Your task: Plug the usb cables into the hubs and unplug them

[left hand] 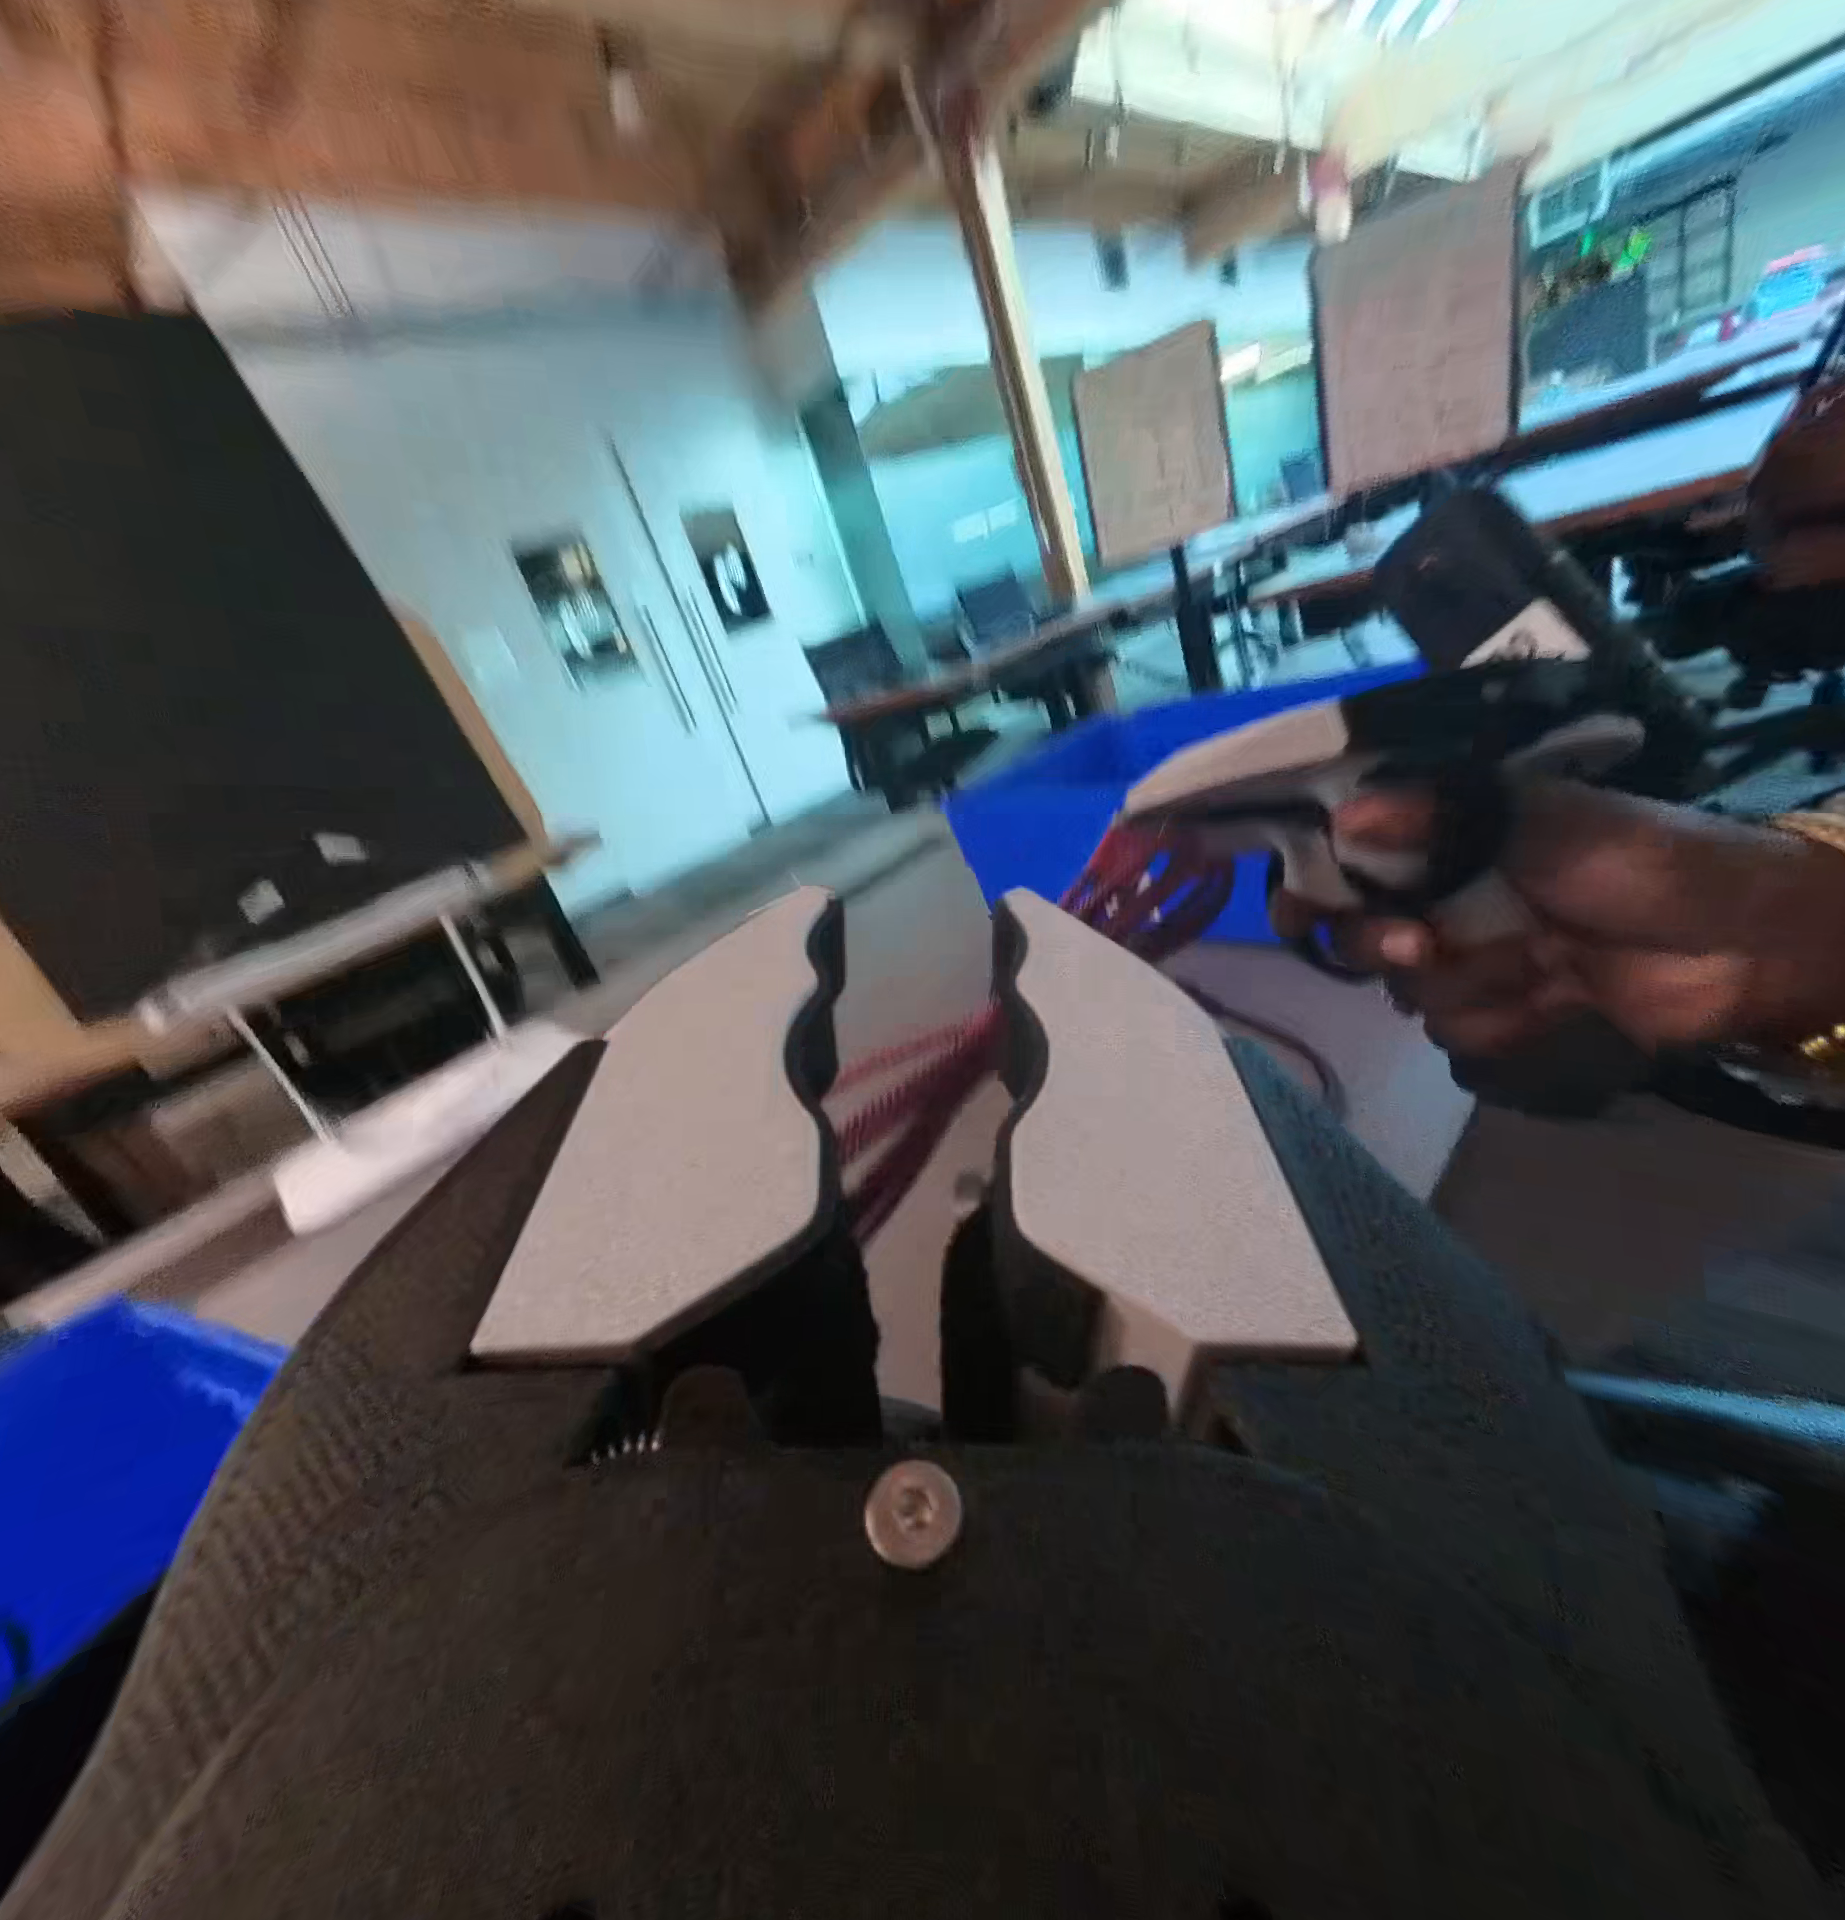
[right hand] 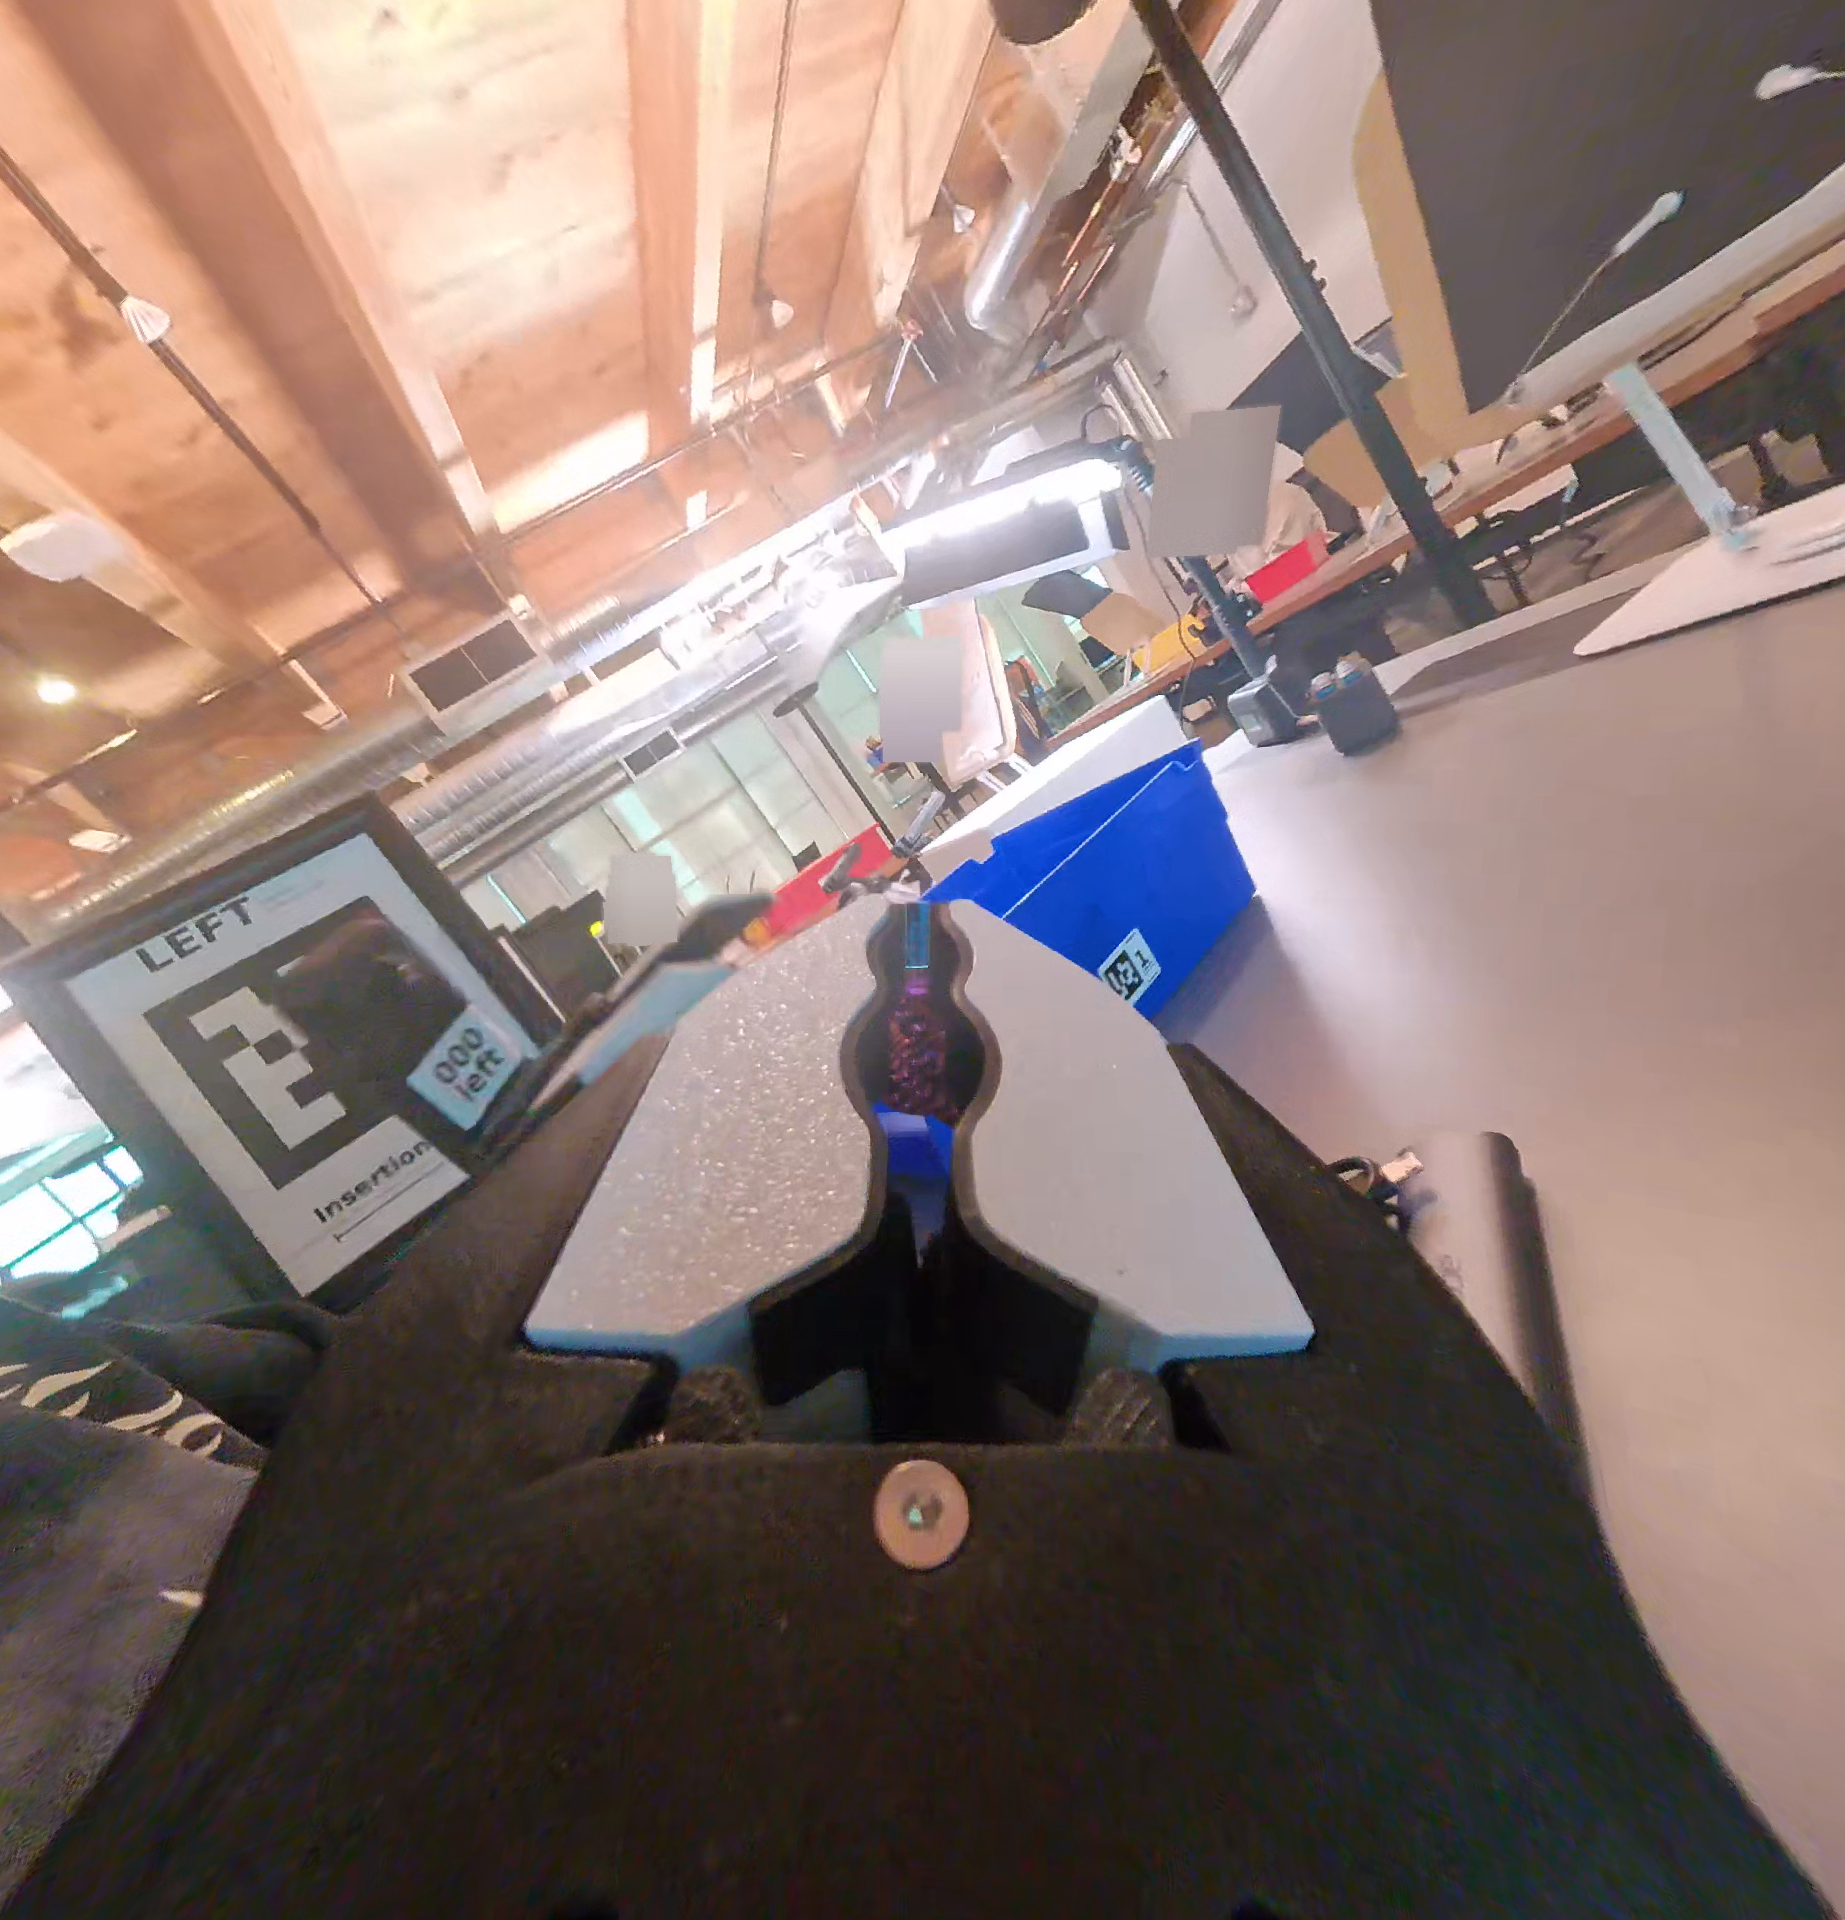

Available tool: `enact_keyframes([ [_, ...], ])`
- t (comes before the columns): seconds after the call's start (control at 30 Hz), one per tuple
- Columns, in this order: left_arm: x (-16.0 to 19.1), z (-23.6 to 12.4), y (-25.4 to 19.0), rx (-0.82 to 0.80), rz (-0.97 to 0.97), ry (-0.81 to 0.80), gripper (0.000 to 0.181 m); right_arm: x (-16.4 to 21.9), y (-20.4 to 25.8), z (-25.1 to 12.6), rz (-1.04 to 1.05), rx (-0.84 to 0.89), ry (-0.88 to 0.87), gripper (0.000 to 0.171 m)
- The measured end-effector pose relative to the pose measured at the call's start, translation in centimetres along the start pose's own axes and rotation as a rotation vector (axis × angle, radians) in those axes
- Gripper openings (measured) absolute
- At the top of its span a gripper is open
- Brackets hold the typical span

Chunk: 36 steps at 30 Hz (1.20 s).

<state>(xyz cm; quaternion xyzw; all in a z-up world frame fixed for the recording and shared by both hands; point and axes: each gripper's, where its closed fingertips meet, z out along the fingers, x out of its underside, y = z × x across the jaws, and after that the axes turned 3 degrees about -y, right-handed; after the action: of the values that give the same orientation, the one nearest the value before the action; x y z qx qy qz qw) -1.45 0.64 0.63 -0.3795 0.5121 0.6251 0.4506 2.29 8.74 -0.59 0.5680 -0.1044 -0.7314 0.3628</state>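
In the right wrist view my right gripper (right hand: 918, 920) is shut on a USB cable (right hand: 916, 1039) with a red-purple braided sleeve. Its plug end (right hand: 918, 935) sticks up between the fingertips. A dark flat hub (right hand: 1479, 1247) lies on the grey table (right hand: 1572, 883) just right of the fingers. In the blurred left wrist view my left gripper (left hand: 920, 914) is open. The red braided cable (left hand: 923, 1049) shows through the gap between its fingers. The right gripper (left hand: 1261, 769), held by a hand, hovers to the right with red cable loops (left hand: 1146, 894) below it.
A blue bin (right hand: 1105, 873) stands on the table ahead of the right gripper and also shows in the left wrist view (left hand: 1043, 800). Another blue bin edge (left hand: 76, 1455) is at the lower left. The left gripper's marker panel (right hand: 274, 1039) is close on the left.
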Motion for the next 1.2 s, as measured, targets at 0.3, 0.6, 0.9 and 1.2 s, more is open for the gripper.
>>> enact_keyframes([
  [0.3,1.7,0.7,-4.7,0.224,0.051,0.098,0.016,4.7,4.6,1.7,-0.270,-0.100,0.178,0.004],
  [0.6,3.3,0.9,-4.8,0.198,0.152,0.200,0.018,5.2,3.5,1.7,-0.171,-0.077,0.171,0.004],
  [0.9,4.0,0.7,-5.0,0.219,0.174,0.235,0.014,4.9,4.4,1.7,-0.182,-0.104,0.158,0.004],
  [1.2,3.2,0.5,-4.4,0.180,0.255,0.198,0.008,4.3,4.5,1.3,-0.297,-0.148,0.213,0.036],
])
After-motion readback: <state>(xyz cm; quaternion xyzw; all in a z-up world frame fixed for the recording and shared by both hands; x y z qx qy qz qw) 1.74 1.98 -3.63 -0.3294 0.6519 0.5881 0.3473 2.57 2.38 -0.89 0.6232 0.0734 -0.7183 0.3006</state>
